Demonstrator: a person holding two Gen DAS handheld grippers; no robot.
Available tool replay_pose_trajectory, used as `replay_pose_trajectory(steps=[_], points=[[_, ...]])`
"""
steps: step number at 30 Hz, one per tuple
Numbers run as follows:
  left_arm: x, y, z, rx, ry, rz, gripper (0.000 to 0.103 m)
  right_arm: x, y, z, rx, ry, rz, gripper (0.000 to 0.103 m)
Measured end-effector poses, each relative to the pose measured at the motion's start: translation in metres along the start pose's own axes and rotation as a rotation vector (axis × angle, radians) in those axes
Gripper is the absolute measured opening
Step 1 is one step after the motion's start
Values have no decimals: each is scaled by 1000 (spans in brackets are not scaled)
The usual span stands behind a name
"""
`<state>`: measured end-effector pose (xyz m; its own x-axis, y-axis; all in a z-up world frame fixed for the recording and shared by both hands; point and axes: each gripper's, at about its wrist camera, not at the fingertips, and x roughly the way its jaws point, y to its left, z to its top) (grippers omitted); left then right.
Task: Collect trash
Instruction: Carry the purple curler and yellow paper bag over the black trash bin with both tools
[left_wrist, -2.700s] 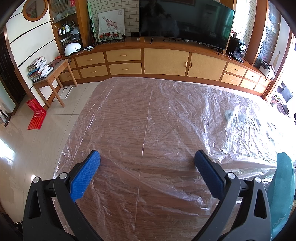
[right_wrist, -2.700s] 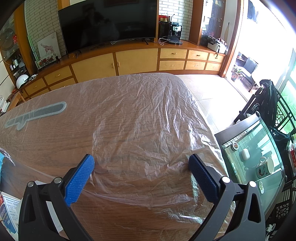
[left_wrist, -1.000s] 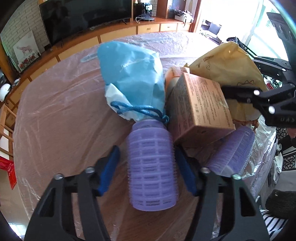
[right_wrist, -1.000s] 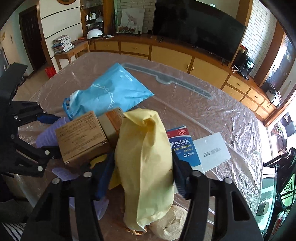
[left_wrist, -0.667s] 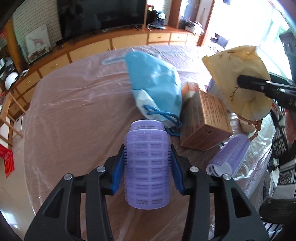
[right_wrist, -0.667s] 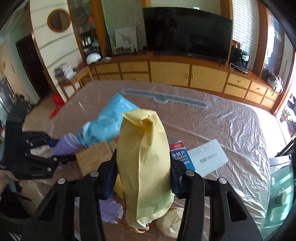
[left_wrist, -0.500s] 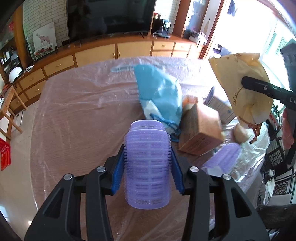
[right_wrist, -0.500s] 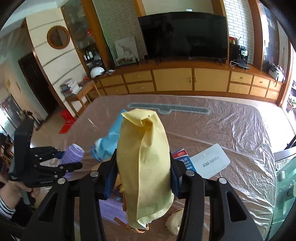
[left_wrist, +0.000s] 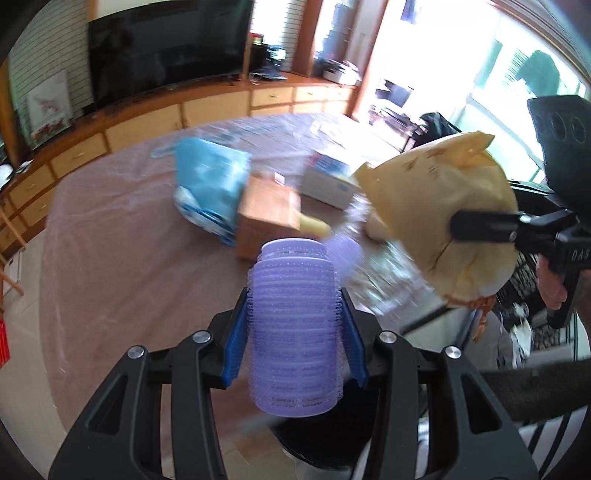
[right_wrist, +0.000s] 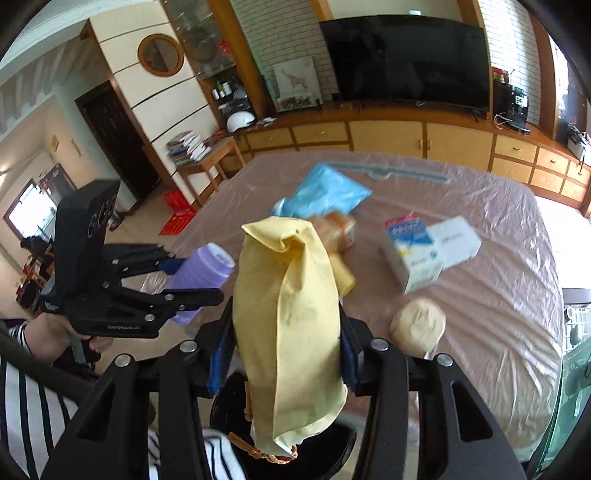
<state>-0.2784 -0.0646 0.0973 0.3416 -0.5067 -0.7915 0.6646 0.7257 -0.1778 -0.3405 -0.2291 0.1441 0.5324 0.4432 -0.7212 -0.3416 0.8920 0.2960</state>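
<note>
My left gripper (left_wrist: 295, 332) is shut on a purple hair roller (left_wrist: 293, 325) and holds it off the near edge of the table, above a dark bin (left_wrist: 317, 443). My right gripper (right_wrist: 282, 350) is shut on a yellow paper bag (right_wrist: 291, 314), also held above a dark bin (right_wrist: 236, 406). Each gripper shows in the other's view: the left one with the roller (right_wrist: 201, 275), the right one with the bag (left_wrist: 443, 218). On the table lie a blue bag (left_wrist: 207, 181), a brown box (left_wrist: 266, 214) and a second purple roller (left_wrist: 343, 251).
The table (right_wrist: 498, 258) is wrapped in clear plastic film. A blue and white medicine box (right_wrist: 413, 254), a white card (right_wrist: 456, 240) and a round beige lump (right_wrist: 417, 325) lie on it. A wooden cabinet with a TV (right_wrist: 406, 59) stands behind.
Both grippers closed on their items, lifted them off the table and pulled back past its near edge. The view now looks down over the bin.
</note>
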Motion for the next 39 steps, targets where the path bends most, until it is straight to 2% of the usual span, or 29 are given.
replay_pose_trajectory(steps=[7, 10, 16, 19, 28, 32, 39], points=[[11, -38, -38, 69, 98, -89, 46, 3, 17, -57, 36, 95, 42, 46], [23, -48, -56, 92, 151, -91, 46, 10, 14, -81, 61, 148, 68, 46], [53, -52, -88, 105, 248, -89, 46, 36, 14, -117, 40, 277, 40, 46], [69, -49, -101, 91, 285, -66, 46, 50, 11, -129, 55, 303, 19, 46], [99, -44, -116, 65, 341, 38, 46, 87, 11, -142, 78, 312, -62, 46], [104, -44, -116, 56, 348, 51, 46, 104, 10, -147, 88, 305, -105, 46], [118, -43, -119, 89, 364, 85, 46, 119, -4, -155, 139, 305, -131, 46]])
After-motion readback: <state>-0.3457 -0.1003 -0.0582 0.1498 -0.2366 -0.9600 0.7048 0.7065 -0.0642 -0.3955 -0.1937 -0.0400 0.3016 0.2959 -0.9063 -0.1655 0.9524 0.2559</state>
